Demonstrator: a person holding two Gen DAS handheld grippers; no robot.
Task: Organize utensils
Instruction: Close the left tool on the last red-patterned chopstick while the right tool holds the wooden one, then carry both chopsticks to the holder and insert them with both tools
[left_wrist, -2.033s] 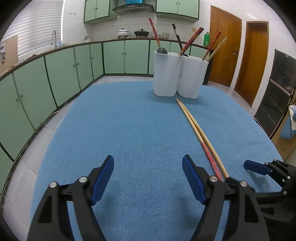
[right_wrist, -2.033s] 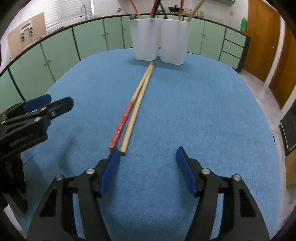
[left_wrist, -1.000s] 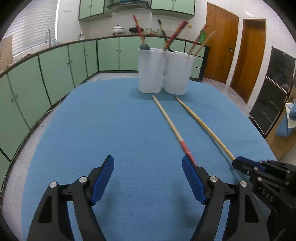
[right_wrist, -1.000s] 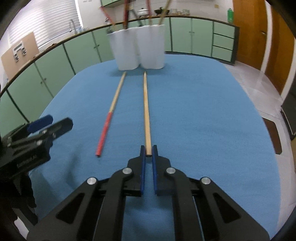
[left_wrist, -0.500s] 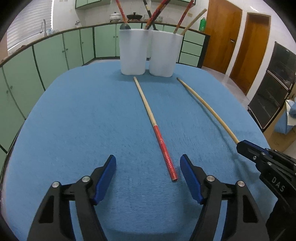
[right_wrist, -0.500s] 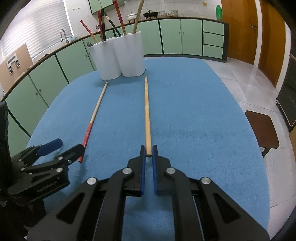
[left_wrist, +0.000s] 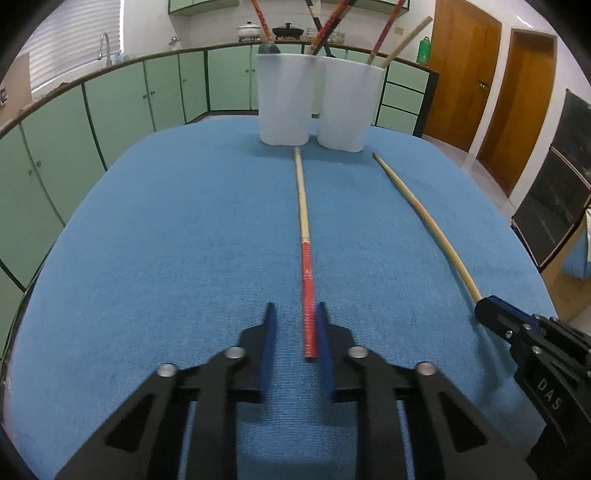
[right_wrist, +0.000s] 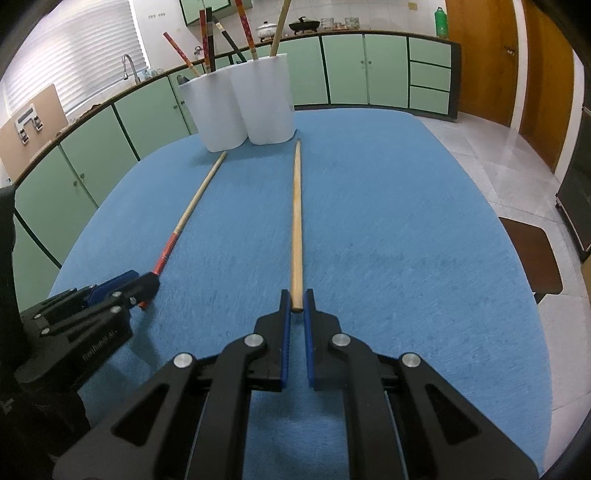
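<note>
A red-handled chopstick (left_wrist: 304, 236) lies on the blue table (left_wrist: 166, 240), its red end between my left gripper's (left_wrist: 294, 314) fingers, which are partly closed and blurred; a gap shows on the left side. A plain wooden chopstick (right_wrist: 296, 218) lies beside it, and my right gripper (right_wrist: 296, 300) is shut on its near end. Both point toward two white holders (left_wrist: 283, 99) (left_wrist: 347, 103) with several chopsticks standing in them. The red chopstick (right_wrist: 192, 210) and left gripper (right_wrist: 136, 284) also show in the right wrist view.
Green cabinets (left_wrist: 110, 107) curve around the far side of the table. Wooden doors (left_wrist: 465, 77) stand at the right. A brown stool (right_wrist: 532, 251) stands beside the table's right edge.
My left gripper has moved over the red chopstick's end and its fingers have closed in around it. My right gripper stays shut on the wooden chopstick.
</note>
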